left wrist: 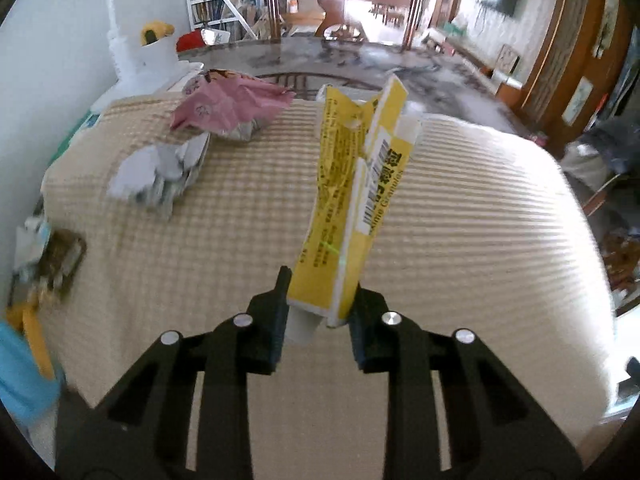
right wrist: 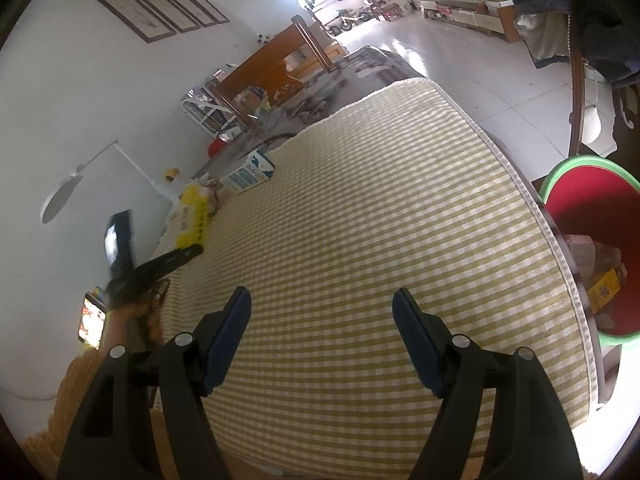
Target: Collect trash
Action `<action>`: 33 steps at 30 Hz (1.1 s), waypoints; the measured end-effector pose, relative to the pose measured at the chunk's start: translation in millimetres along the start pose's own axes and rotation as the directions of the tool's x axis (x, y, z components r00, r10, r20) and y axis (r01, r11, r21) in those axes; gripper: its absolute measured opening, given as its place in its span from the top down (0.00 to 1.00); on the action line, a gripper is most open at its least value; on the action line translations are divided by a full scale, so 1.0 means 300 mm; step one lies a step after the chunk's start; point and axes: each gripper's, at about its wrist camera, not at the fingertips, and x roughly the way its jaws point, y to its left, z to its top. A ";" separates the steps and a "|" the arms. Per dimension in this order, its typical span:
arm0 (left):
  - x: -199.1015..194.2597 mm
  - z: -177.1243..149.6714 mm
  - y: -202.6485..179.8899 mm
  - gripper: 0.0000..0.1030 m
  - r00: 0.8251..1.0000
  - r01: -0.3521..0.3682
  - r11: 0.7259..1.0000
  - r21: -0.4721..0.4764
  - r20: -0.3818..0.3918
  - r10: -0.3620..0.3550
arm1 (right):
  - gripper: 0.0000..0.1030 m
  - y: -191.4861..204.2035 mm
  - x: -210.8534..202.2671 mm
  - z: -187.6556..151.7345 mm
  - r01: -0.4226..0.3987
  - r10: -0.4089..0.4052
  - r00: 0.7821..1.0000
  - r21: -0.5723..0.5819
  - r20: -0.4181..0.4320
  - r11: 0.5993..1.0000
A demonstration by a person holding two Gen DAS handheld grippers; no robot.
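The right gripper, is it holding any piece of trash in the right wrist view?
No, the right gripper is wide open above the striped cloth, with nothing between its fingers.

red bin [right wrist: 592, 216] cut off by frame edge, its contents indistinct, yellow box [left wrist: 348, 200] print partly unreadable

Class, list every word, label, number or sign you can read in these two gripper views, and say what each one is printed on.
"...ule Granules" (start unclear): side of the yellow box in the left gripper.
Chinese characters, barcode and fine print on the same box: too blurred to read.
Pink wrapper: print unreadable.
Blue and white carton: print too small.
Yellow pack in the red bin: print too small.
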 end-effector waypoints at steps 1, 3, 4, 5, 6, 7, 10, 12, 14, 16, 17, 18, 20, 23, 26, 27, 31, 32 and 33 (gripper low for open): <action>-0.034 -0.022 -0.006 0.75 1.000 0.028 0.999 -0.021 0.011 -0.027 | 0.30 0.002 0.002 0.000 0.007 -0.007 1.000 -0.003 -0.001 1.000; -0.102 -0.072 -0.027 0.75 0.997 0.066 0.997 -0.040 0.047 -0.064 | 0.30 0.006 0.008 0.000 0.028 -0.028 1.000 -0.011 -0.004 1.000; -0.129 -0.096 -0.039 0.75 0.996 0.060 0.997 -0.040 0.066 -0.058 | 0.30 0.007 0.010 -0.002 0.036 -0.036 0.999 -0.015 -0.006 0.999; -0.165 -0.133 -0.044 0.75 0.995 0.054 0.997 -0.049 0.087 -0.050 | 0.30 0.012 0.014 -0.002 0.051 -0.052 0.999 -0.025 -0.009 0.998; -0.188 -0.157 -0.043 0.75 0.994 0.064 0.996 -0.065 0.097 -0.058 | 0.30 0.016 0.018 -0.004 0.062 -0.062 0.998 -0.033 -0.013 0.998; -0.214 -0.187 -0.036 0.75 0.991 0.092 0.991 -0.096 0.109 -0.082 | 0.30 0.023 0.025 -0.004 0.079 -0.080 0.997 -0.048 -0.020 0.996; -0.287 -0.264 -0.028 0.75 0.977 0.167 0.975 -0.148 0.157 -0.144 | 0.30 0.052 0.075 0.002 0.127 -0.133 0.989 -0.098 -0.060 0.987; -0.330 -0.281 -0.019 0.75 0.968 0.185 0.971 -0.150 0.201 -0.153 | 0.30 0.092 0.139 0.015 0.156 -0.169 0.983 -0.159 -0.074 0.975; -0.374 -0.278 0.008 0.75 0.955 0.182 0.968 -0.170 0.264 -0.133 | 0.30 0.128 0.205 0.022 0.180 -0.200 0.977 -0.215 -0.077 0.960; -0.400 -0.268 0.053 0.74 0.944 0.167 0.964 -0.206 0.315 -0.096 | 0.30 0.175 0.305 0.035 0.163 -0.196 0.974 -0.245 -0.114 0.956; -0.405 -0.265 0.080 0.74 0.940 0.166 0.958 -0.235 0.330 -0.082 | 0.30 0.191 0.341 0.039 0.150 -0.186 0.974 -0.247 -0.128 0.957; -0.403 -0.260 0.103 0.74 0.938 0.177 0.949 -0.262 0.336 -0.082 | 0.30 0.222 0.399 0.051 0.135 -0.175 0.974 -0.249 -0.146 0.959; -0.388 -0.254 0.158 0.74 0.935 0.222 0.919 -0.327 0.339 -0.105 | 0.30 0.288 0.503 0.082 0.097 -0.137 0.977 -0.234 -0.162 0.967; -0.376 -0.260 0.194 0.74 0.928 0.282 0.880 -0.383 0.341 -0.149 | 0.30 0.389 0.654 0.134 0.005 -0.030 0.983 -0.134 -0.182 0.991; -0.372 -0.271 0.207 0.74 0.915 0.336 0.850 -0.406 0.354 -0.193 | 0.23 0.481 0.794 0.174 -0.084 0.076 0.976 -0.034 -0.204 0.996; -0.377 -0.277 0.210 0.74 0.912 0.345 0.844 -0.411 0.360 -0.198 | 0.23 0.522 0.853 0.187 -0.116 0.112 0.970 -0.007 -0.214 0.993; -0.386 -0.299 0.261 0.74 0.893 0.394 0.794 -0.464 0.399 -0.210 | 0.21 0.655 1.027 0.216 -0.186 0.193 0.950 0.054 -0.246 0.981; -0.383 -0.300 0.277 0.74 0.889 0.404 0.779 -0.479 0.406 -0.212 | 0.21 0.694 1.067 0.223 -0.198 0.207 0.944 0.061 -0.256 0.978; -0.380 -0.306 0.295 0.74 0.884 0.419 0.757 -0.501 0.415 -0.215 | 0.21 0.721 1.089 0.223 -0.204 0.212 0.942 0.057 -0.262 0.977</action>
